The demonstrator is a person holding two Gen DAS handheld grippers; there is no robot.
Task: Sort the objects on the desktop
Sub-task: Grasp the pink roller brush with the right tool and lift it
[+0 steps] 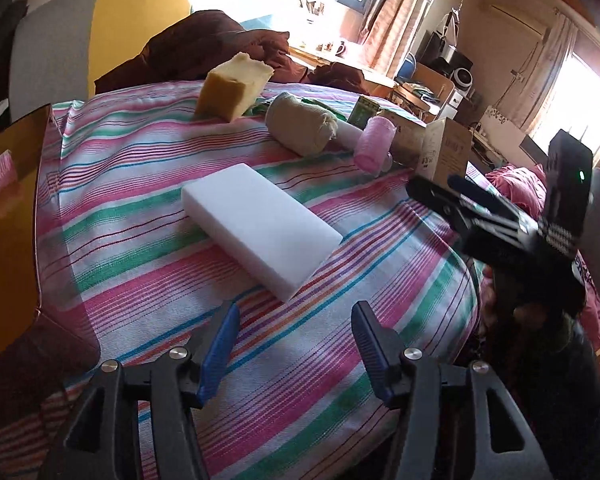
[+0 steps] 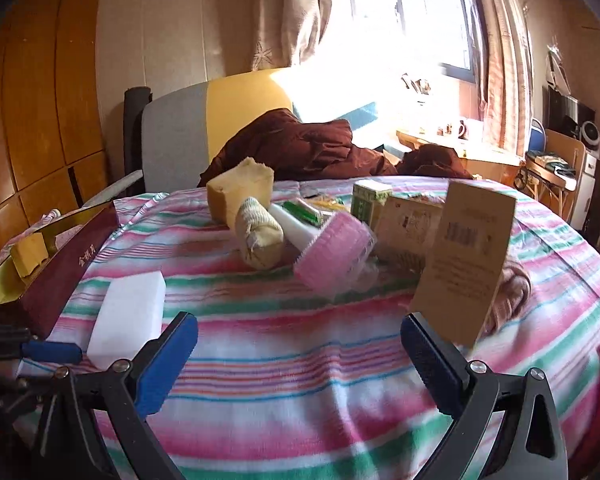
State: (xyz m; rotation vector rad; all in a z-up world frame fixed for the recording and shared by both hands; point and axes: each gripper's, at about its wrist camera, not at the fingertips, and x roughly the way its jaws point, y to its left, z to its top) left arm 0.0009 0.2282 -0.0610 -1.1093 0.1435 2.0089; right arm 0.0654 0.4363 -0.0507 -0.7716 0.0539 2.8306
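So both tongs are hanging wide apart over the striped table (image 1: 140, 216) with nothing in them. The left tongs (image 1: 296, 330) are sitting just short of the white foam block (image 1: 260, 224), which is lying flat in the middle of the left view, and that view is also catching the right tongs (image 1: 452, 194) poking in from the right edge. The right tongs (image 2: 300, 344) are looking at bare cloth, with the white foam block (image 2: 130, 316) off to their left. The right view is showing stuff the left one mostly isn't: the dark red box (image 2: 56, 264) open at the left edge with a yellow piece inside, and the brown card box (image 2: 464, 264) standing upright up close. Both are showing the yellow sponge (image 2: 240, 194), the beige roll (image 2: 260, 238) and the pink roll (image 2: 334, 254) clustered at the back
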